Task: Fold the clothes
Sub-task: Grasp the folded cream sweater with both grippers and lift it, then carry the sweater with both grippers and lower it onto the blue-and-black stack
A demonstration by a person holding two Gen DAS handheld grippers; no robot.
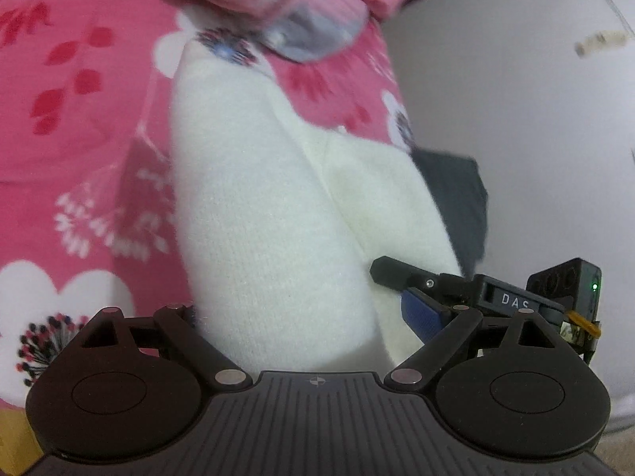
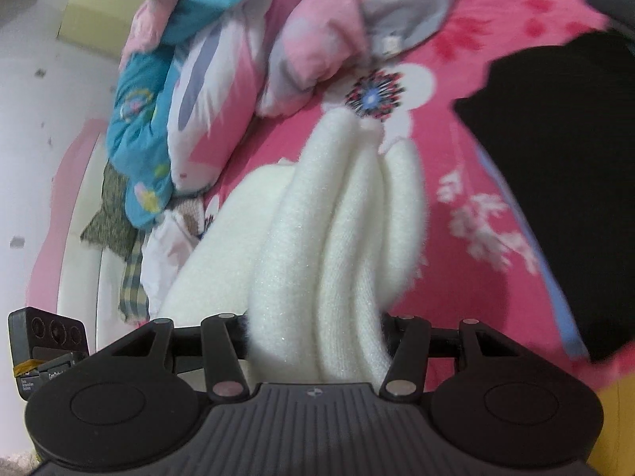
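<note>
Gripping bunched folds of a white knitted garment (image 2: pixel 317 246), the right gripper (image 2: pixel 315 341) was closed on it above the pink floral bedsheet (image 2: pixel 488 206). Left gripper (image 1: pixel 293 337) likewise clamped the garment, draped across the sheet. Beyond the garment lay a pink-and-grey quilt (image 2: pixel 317 39); right of it, a black cloth (image 2: pixel 555 178).

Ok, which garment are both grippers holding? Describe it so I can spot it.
Start from the pink floral bedsheet that fills both views. Down its middle hangs a fuzzy cream-white knit garment, bunched in long folds that run into the left gripper and right gripper. It is the only plain white knit, unlike the black cloth and the patterned bedding pile.
</note>
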